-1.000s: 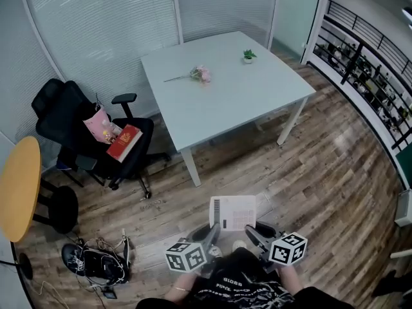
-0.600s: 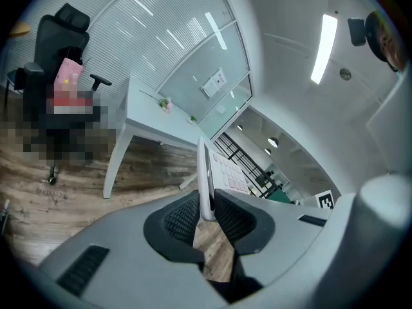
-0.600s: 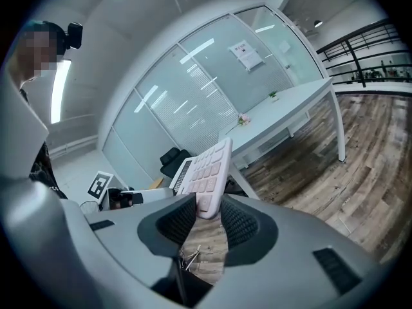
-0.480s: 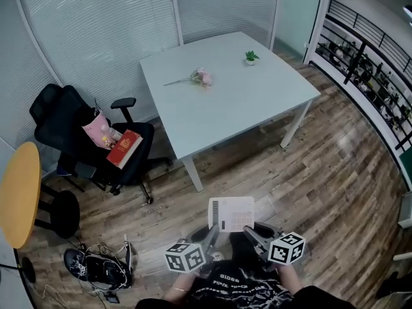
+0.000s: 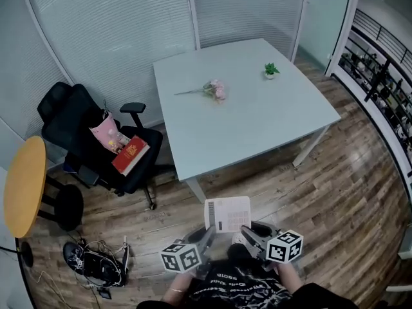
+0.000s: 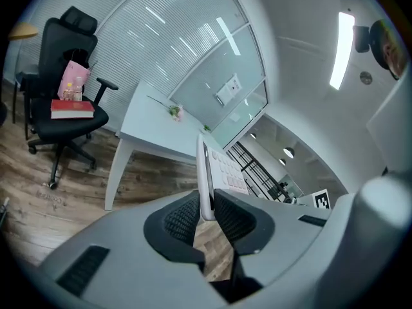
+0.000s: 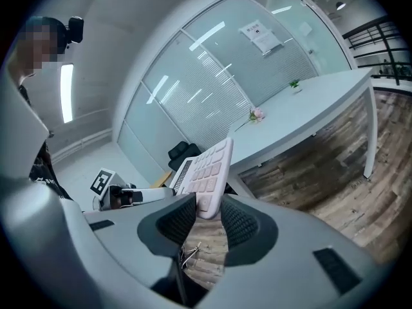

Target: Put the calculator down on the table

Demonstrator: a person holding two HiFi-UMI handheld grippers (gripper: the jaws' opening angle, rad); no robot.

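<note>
Hanging over the floor, well short of the tabletop, the calculator is pinched at its 2 near corners by the left gripper and right gripper. It seems light, stiff plastic, probably slick; edge holds suit it.

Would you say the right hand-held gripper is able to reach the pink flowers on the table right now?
Probably not yet: the right hand-held gripper is shut on the calculator, and wooden floor lies between it and the table bearing the flowers.
</note>
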